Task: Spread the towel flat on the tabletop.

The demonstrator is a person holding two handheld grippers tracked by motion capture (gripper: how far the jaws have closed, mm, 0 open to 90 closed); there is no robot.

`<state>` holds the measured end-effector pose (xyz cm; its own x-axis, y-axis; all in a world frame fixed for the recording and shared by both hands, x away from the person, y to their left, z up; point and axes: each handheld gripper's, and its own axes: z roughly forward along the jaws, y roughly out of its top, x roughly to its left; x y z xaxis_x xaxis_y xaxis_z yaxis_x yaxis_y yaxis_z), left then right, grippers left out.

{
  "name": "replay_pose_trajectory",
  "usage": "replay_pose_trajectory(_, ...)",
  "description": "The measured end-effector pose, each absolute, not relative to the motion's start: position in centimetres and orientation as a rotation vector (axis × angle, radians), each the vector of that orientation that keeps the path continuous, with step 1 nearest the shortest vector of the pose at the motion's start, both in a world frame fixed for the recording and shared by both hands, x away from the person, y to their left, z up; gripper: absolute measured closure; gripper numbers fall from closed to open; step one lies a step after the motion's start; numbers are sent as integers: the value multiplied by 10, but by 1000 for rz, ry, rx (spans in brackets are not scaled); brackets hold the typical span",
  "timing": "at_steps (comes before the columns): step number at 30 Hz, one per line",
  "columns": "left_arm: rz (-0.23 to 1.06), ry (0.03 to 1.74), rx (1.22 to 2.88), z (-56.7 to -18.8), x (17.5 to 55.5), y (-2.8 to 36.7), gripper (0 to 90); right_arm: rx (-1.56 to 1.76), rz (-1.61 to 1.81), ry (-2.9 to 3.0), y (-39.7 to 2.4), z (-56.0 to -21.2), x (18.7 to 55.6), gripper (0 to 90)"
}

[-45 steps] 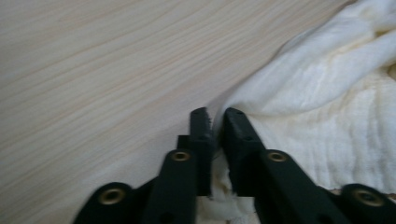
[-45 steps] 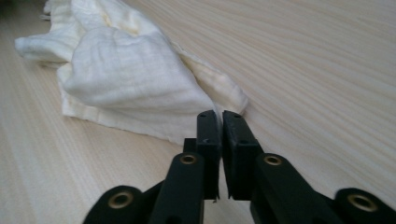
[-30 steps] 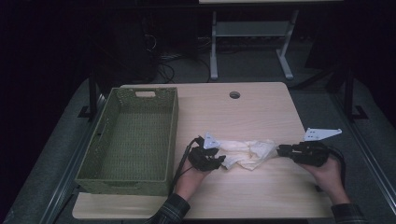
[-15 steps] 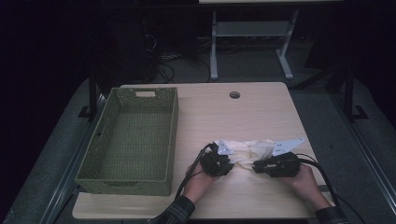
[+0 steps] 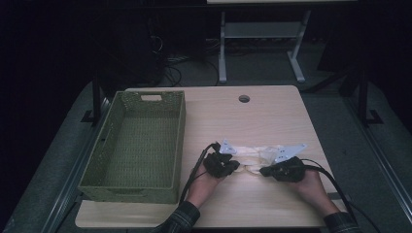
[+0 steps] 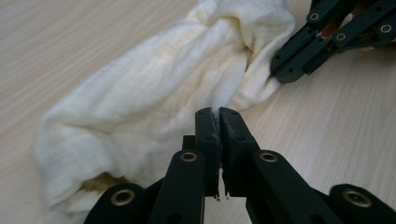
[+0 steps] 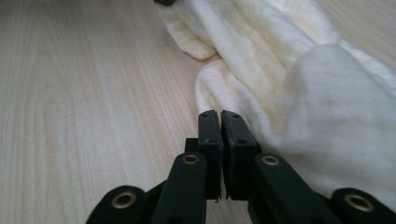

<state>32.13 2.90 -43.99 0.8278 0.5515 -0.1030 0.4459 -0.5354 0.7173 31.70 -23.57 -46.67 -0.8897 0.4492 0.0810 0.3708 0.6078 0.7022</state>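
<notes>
A crumpled white cloth [image 5: 250,154] lies on the wooden table, bunched between my two grippers. My left gripper [image 5: 237,165] points right at it. In the left gripper view its jaws [image 6: 217,112] have just closed, and a thin fold of the cloth [image 6: 154,93] runs into their tips. My right gripper [image 5: 263,171] points left at the cloth's other end. Its jaws [image 7: 219,114] have also just closed, with the cloth's edge [image 7: 303,93] against their tips. The left gripper view shows the right gripper [image 6: 279,73] pinching that end.
A green woven basket [image 5: 180,141] stands empty on the table's left half, close to my left hand. The table [image 5: 252,116] has a round cable hole [image 5: 244,98] near its far edge. Dark floor and a metal stand lie beyond.
My right hand has moved left toward the left hand, and the cloth that was stretched between them is now bunched short. Both grippers sit lower on the table, nearer its front edge.
</notes>
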Motion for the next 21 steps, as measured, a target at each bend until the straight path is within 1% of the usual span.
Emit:
replay_pose_trajectory(3,190,748,2201,-435,323,38,859,705,1176,2703,-244,-462,319,878)
replay_pose_trajectory(7,215,789,2176,-430,326,51,859,758,1243,2632,-267,-451,323,882)
replay_pose_trajectory(8,215,789,2176,-430,326,51,859,758,1243,2632,-267,-451,323,882)
replay_pose_trajectory(9,228,810,2174,-429,327,56,859,788,1266,2606,-278,-447,324,882)
replay_pose_trajectory(10,228,810,2174,-429,327,56,859,788,1266,2606,-278,-447,324,882)
replay_pose_trajectory(11,223,829,2165,-429,327,56,859,808,1281,2577,-290,-443,325,882)
replay_pose_trajectory(12,223,829,2165,-429,327,56,860,808,1281,2577,-290,-443,325,882)
replay_pose_trajectory(15,229,835,2182,-428,326,55,860,867,1308,2514,-319,-435,324,882)
replay_pose_trajectory(16,229,835,2182,-428,326,55,860,867,1308,2514,-319,-435,324,882)
replay_pose_trajectory(17,230,841,2177,-425,325,56,860,907,1334,2475,-334,-431,323,884)
replay_pose_trajectory(19,231,840,2162,-419,323,57,860,929,1364,2437,-349,-427,321,884)
replay_pose_trajectory(20,231,840,2162,-419,323,57,860,929,1364,2437,-349,-427,321,884)
replay_pose_trajectory(21,249,838,2160,-414,320,57,861,951,1377,2397,-360,-423,319,885)
